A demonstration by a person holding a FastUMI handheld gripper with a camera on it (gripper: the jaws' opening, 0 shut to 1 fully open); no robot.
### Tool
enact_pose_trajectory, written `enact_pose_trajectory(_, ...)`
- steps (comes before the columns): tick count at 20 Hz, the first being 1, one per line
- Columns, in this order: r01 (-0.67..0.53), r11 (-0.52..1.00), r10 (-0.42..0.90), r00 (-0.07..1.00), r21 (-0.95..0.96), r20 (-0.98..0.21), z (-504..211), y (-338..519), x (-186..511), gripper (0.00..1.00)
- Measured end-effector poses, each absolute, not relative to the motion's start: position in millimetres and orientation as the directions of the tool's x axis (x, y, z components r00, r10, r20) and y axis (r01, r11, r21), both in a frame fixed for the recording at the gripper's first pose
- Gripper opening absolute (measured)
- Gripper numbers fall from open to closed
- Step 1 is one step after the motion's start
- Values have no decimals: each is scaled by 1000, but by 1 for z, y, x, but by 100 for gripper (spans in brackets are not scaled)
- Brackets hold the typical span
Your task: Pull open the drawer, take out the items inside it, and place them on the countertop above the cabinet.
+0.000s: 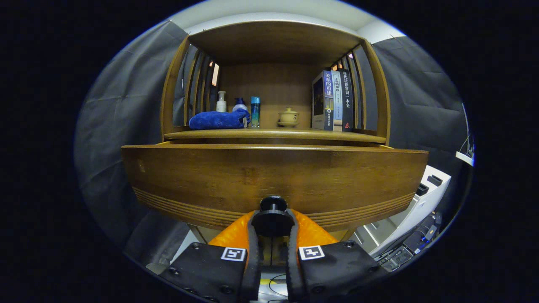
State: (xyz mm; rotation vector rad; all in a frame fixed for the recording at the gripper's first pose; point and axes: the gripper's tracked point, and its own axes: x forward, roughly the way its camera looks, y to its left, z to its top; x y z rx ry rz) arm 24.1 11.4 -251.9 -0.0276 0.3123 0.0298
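A wooden drawer front (273,176) stands pulled out toward me from the wooden cabinet. Its dark round knob (273,219) sits low on the front, and my gripper (273,223) is shut on it, one finger pressing each side. Above the drawer lies the countertop (273,134). A folded blue towel (219,120) rests on its left part. The drawer's inside is hidden behind its front panel.
On the countertop stand a white pump bottle (221,102), a blue-capped bottle (239,103), a slim blue bottle (255,111), a small lidded tea cup (288,117) and three upright books (332,101). White equipment (421,198) stands at the lower right.
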Motion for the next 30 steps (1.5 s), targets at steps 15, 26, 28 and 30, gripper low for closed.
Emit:
enact_pose_trajectory(15,-48,998,30,931,-39,-364,-259,10,-43,32)
enact_pose_trajectory(26,-36,997,9,939,-72,-344,-267,14,-44,71)
enact_pose_trajectory(28,-31,997,7,943,-66,-331,-261,12,-44,82)
enact_pose_trajectory(30,-28,998,9,953,-59,-304,-247,8,-45,93)
